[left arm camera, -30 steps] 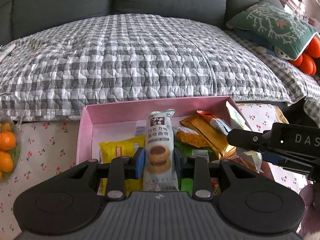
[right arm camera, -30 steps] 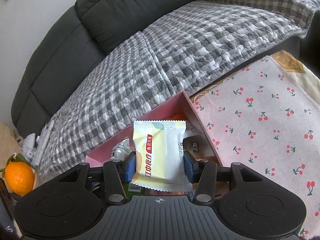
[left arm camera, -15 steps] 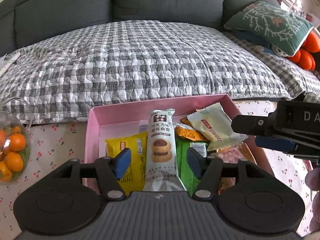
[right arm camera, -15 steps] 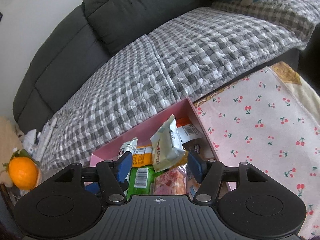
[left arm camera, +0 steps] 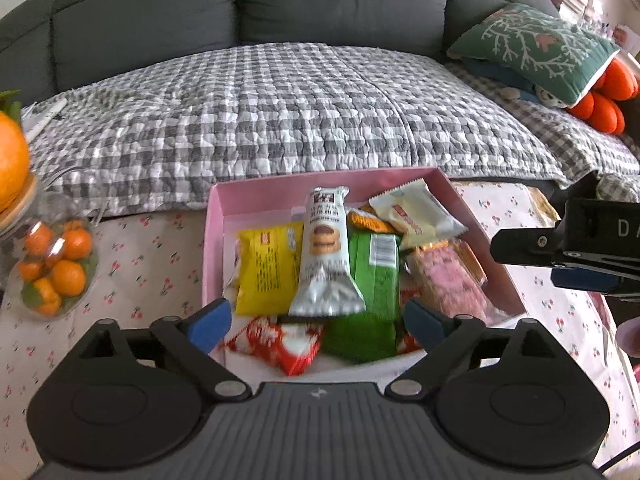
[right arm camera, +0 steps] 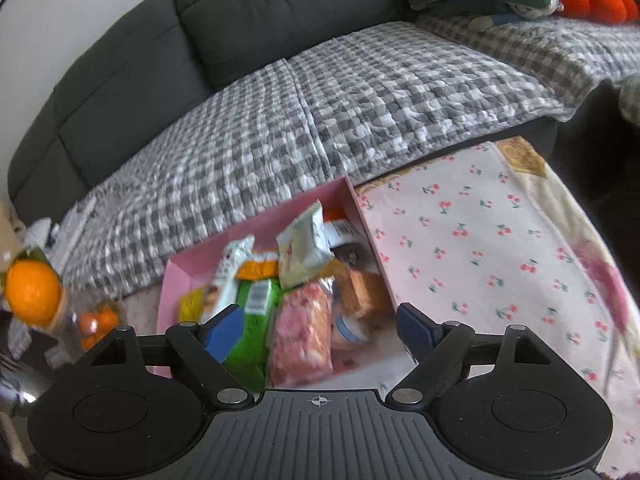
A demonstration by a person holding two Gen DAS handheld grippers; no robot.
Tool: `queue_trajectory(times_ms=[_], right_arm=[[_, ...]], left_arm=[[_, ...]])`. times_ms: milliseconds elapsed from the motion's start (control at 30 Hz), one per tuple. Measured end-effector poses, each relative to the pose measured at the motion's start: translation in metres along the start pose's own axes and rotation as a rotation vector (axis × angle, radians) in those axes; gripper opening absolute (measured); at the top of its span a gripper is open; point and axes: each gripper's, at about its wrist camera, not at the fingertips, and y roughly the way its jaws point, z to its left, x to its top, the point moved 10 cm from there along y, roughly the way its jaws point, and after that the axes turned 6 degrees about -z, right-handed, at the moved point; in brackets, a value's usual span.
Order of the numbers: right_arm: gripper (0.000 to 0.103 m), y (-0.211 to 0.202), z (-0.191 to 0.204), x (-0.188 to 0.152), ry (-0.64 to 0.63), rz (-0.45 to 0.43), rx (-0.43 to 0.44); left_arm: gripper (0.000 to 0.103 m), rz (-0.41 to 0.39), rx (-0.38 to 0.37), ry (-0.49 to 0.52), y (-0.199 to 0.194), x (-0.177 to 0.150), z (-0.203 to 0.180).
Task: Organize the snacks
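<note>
Far out at nine o'clock in the left wrist view sits a clear tub of small oranges (left arm camera: pixel 54 270) on the cherry-print cloth (left arm camera: pixel 152 256) of the bench. Moving in, the left gripper (left arm camera: pixel 316 322) hangs over the near end of the pink box (left arm camera: pixel 256 196), its jaws having just been opening and now spread wide with nothing pinched. Inside the box, a yellow packet (left arm camera: pixel 268 264) lies at ten o'clock from the gripper, the silver biscuit sleeve (left arm camera: pixel 326 256) at twelve, resting across a green packet (left arm camera: pixel 374 272), with a red-and-white wrapper (left arm camera: pixel 280 344) just below. At one o'clock lie a pink snack bag (left arm camera: pixel 448 280) and a cream packet (left arm camera: pixel 416 214). At three o'clock, the right gripper (right arm camera: pixel 320 328) hovers beside the box; in its own view the jaws have just been opening too, empty, wide apart above the same pink bag.
</note>
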Motion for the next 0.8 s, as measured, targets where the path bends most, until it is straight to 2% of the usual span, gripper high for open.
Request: queue_trajectory(times_ms=[167,433,600,800], right_arm=[[0.093,-0.023,0.0,-0.012,-0.047,-0.006,-0.019],[0.098,-0.053,-0.002,-0.037,-0.133,-0.009,-0.07],[0.102,-0.064,-0.004,-0.054,-0.169,0.031,-0.106],[0.103,-0.075,0.001,-0.08,-0.203,0.047,-0.092]], left_arm=[[0.102,-0.001,0.023,0.004,-0.021,-0.014,0.0],[0.102,0.043,0.076,-0.032,-0.044,-0.048,0.007],[0.102,0.067,0.126,-0.068,-0.057,-0.061,0.014],[0.102,0.047,0.157,-0.077,-0.074,-0.068,0.017]])
